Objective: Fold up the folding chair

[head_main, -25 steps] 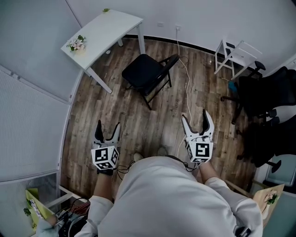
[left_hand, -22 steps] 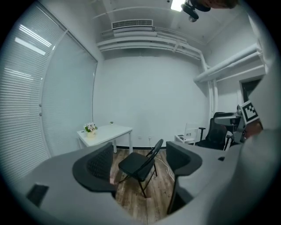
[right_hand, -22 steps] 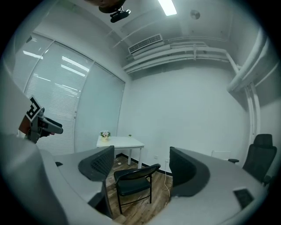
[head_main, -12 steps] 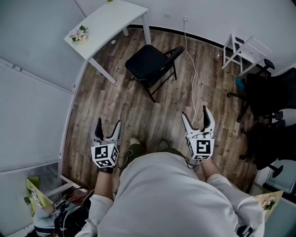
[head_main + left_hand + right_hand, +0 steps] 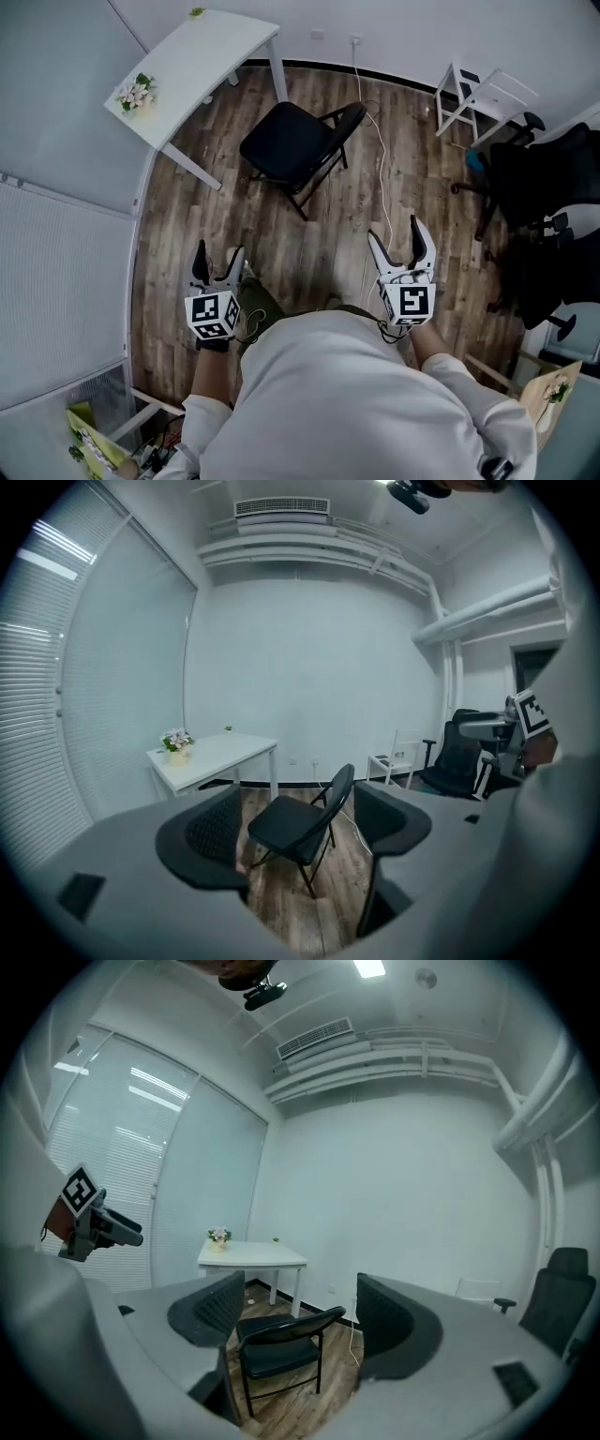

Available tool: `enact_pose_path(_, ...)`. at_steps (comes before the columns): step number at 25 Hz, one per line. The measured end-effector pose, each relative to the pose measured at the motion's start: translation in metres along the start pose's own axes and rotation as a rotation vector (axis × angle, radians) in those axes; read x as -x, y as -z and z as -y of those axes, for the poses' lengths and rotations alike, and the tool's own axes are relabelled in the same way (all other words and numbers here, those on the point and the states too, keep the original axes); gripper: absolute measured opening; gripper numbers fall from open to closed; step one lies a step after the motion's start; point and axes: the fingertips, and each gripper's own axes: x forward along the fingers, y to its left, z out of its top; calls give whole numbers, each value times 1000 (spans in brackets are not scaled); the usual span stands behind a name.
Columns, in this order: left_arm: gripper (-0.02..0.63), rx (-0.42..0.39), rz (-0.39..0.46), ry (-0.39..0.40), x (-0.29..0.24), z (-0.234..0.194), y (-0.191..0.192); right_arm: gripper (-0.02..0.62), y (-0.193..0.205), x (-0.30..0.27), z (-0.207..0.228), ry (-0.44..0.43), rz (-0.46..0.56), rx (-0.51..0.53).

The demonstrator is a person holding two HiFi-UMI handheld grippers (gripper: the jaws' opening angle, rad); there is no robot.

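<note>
We hold the left gripper (image 5: 218,258) and the right gripper (image 5: 396,246) over the brown wood-plank floor (image 5: 319,225). Both have their jaws spread wide, and nothing sits between the pads. The black folding chair with a padded seat (image 5: 286,145) stands unfolded well ahead of us, near the white rectangular table (image 5: 202,56), and neither tool touches it. From the head view its legs are mostly tucked under the seat. In the left gripper view, one jaw masks the chair's near front leg. Our white shirt (image 5: 347,403) covers our forearms and the floor beneath us. At the right, the black office chairs (image 5: 548,187) merge into one dark mass, cut off by the edge.
</note>
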Motion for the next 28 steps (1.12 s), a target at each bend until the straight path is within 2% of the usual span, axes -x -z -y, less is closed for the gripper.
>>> enact_pose_path(5,382,-10,-31,150,-87,-65,-6,380,-3,-65,-18,145,-52,-8)
enact_pose_path(15,380,-104,-104,455,-239,-206,-62,380,-48,-176,-61,475,-168,-28)
enact_pose_path(18,380,-127,-125,524,-272,-221,-68,380,-62,-196,-69,534,-177,-27)
enact_pose_path(22,380,-130,-143,582,-299,-223,-72,380,-74,-210,-77,571,-181,-33)
enact_pose_path(28,379,-136,-155,602,-322,-209,-66,379,-66,-217,-67,584,-174,-40)
